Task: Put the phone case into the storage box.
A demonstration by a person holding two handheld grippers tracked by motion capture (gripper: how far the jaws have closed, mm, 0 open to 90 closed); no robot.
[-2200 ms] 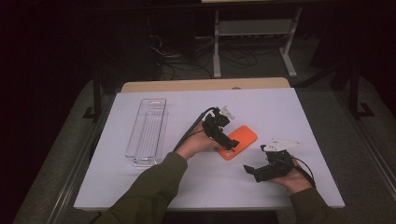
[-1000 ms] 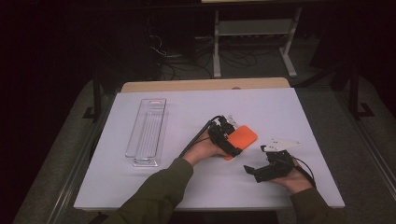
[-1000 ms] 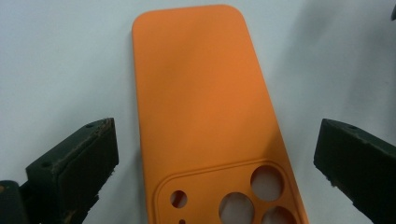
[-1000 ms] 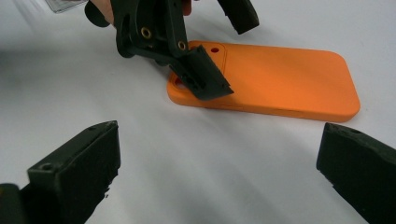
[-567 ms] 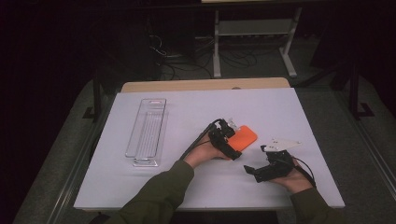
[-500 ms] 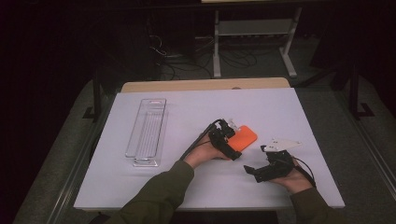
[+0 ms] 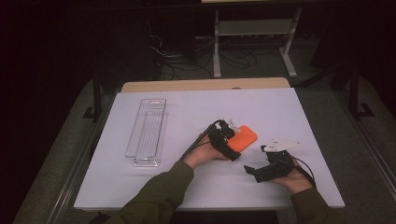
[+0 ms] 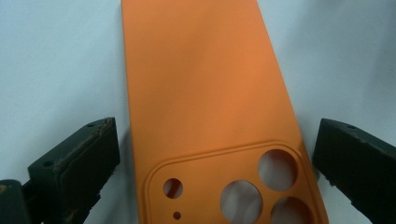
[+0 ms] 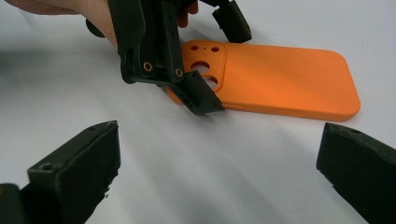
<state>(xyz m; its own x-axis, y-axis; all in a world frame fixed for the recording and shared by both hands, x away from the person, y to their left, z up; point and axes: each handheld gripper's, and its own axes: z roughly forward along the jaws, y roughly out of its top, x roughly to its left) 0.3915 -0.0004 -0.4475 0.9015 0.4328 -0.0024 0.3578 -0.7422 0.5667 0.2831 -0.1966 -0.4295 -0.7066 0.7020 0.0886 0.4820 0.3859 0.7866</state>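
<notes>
The orange phone case (image 8: 205,93) lies flat on the white bench (image 7: 187,116), camera-cutout end between the spread jaws of the left hand-held gripper (image 8: 212,158), its long axis running straight ahead of that gripper; neither jaw seems to touch its edges yet; closing across the width looks like the coming move. The right hand-held gripper (image 9: 215,168) rests open, well short of the case, which lies crosswise ahead of it; the left is plainly nearer.

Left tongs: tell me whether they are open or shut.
Open. The left tongs stand on either side of the orange phone case, with white table visible in both gaps.
</notes>
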